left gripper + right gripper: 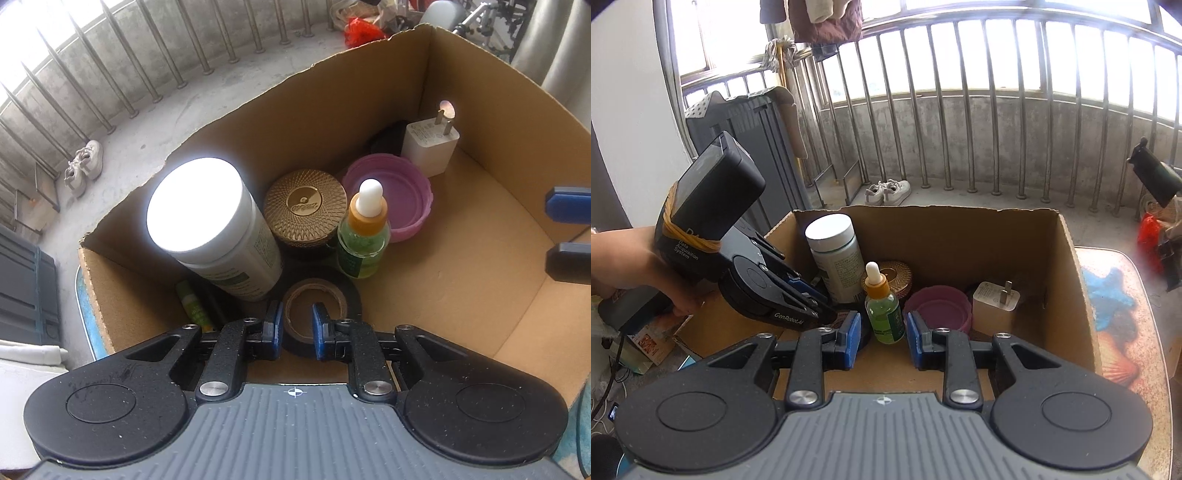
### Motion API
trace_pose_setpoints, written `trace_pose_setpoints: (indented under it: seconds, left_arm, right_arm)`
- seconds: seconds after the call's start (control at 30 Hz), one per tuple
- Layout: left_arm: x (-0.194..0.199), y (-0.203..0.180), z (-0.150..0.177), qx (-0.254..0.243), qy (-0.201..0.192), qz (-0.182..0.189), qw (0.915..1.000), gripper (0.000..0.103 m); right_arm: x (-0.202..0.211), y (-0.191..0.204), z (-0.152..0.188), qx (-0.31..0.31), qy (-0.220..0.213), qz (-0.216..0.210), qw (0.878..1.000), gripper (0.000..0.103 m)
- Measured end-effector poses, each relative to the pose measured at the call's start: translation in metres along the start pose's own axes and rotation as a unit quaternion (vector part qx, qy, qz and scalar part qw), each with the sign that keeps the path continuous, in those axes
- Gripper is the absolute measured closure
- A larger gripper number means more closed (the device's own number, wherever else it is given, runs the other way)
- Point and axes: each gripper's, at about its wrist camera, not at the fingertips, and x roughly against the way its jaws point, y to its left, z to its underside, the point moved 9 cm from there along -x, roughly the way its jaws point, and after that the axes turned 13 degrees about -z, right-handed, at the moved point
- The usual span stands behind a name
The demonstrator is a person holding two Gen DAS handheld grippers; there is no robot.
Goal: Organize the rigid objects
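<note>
An open cardboard box (332, 110) (960, 240) holds a white-capped bottle (207, 221) (834, 258), a gold-lidded jar (304, 206), a green dropper bottle (364, 240) (882, 314), a pink lid (402, 192) and a white plug charger (430, 144). A black tape roll (347, 291) lies flat on the box floor. My left gripper (297, 317) (823, 314) points down over the roll's left side, its jaws a narrow gap apart and pressing on nothing. My right gripper (882, 325) (569, 230) stands open and empty, short of the dropper bottle.
A small green tube (192, 306) lies by the box's left wall. The box's right half has bare floor (461, 277). The box stands on a table with a colourful cover (1126, 332). A railing (960, 129), white shoes (886, 192) and a dark cabinet (746, 140) lie beyond.
</note>
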Motion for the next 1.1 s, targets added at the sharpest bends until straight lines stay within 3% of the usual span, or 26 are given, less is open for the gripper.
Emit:
trace_pose_setpoints:
  seconds: [0.13,0.2,0.27,0.3,0.4,0.43,0.47,0.53,0.63,0.7,0.77,0.8,0.87,0.97,1.1]
  left_arm:
    - [0.052,0.008,0.002,-0.013,-0.092,0.011,0.9956,0.084]
    - [0.093,0.004,0.012,-0.019,-0.148,0.03,0.9884,0.076]
    - [0.128,-0.008,0.025,-0.047,-0.196,0.063,0.9775,0.042]
    - [0.14,-0.019,0.033,-0.07,-0.209,0.087,0.9714,0.034]
    - [0.151,-0.059,0.057,-0.145,-0.217,0.156,0.9528,0.023]
    - [0.144,-0.069,0.062,-0.167,-0.205,0.16,0.951,0.018]
    - [0.137,-0.078,0.065,-0.184,-0.195,0.156,0.9505,0.017]
    - [0.111,-0.097,0.067,-0.214,-0.175,0.134,0.9516,0.017]
    - [0.086,-0.11,0.061,-0.224,-0.158,0.128,0.9532,0.019]
    - [0.072,-0.113,0.057,-0.208,-0.141,0.129,0.9593,0.031]
    - [0.06,-0.114,0.053,-0.199,-0.129,0.11,0.9652,0.054]
    - [0.058,-0.107,0.052,-0.205,-0.127,0.098,0.9656,0.06]
    - [0.052,-0.107,0.052,-0.209,-0.119,0.087,0.9668,0.083]
    - [0.053,-0.101,0.056,-0.207,-0.108,0.103,0.9669,0.085]
    - [0.057,-0.098,0.068,-0.21,-0.103,0.117,0.9651,0.084]
  right_arm:
    - [0.027,0.0,0.003,0.011,-0.013,-0.014,1.0,0.073]
    - [0.039,-0.004,0.003,0.023,-0.003,-0.018,1.0,0.073]
    - [0.045,-0.011,0.007,0.026,0.011,-0.01,1.0,0.073]
    - [0.049,-0.013,0.009,0.026,0.015,-0.011,0.999,0.073]
    - [0.054,-0.011,0.018,0.024,0.028,-0.042,0.998,0.073]
    - [0.054,-0.009,0.02,0.023,0.036,-0.057,0.997,0.069]
    - [0.053,-0.006,0.023,0.024,0.043,-0.067,0.997,0.057]
    - [0.051,0.0,0.028,0.036,0.055,-0.078,0.995,0.043]
    - [0.045,0.011,0.034,0.088,0.079,-0.062,0.991,0.042]
    - [0.037,0.01,0.037,0.107,0.095,-0.039,0.989,0.041]
    - [0.028,0.008,0.042,0.14,0.105,-0.009,0.984,0.041]
    - [0.023,0.008,0.047,0.161,0.117,0.003,0.98,0.041]
    - [0.02,0.011,0.056,0.198,0.125,0.023,0.972,0.04]
    - [0.023,0.015,0.06,0.204,0.122,0.04,0.97,0.04]
    - [0.034,0.026,0.068,0.191,0.122,0.016,0.974,0.043]
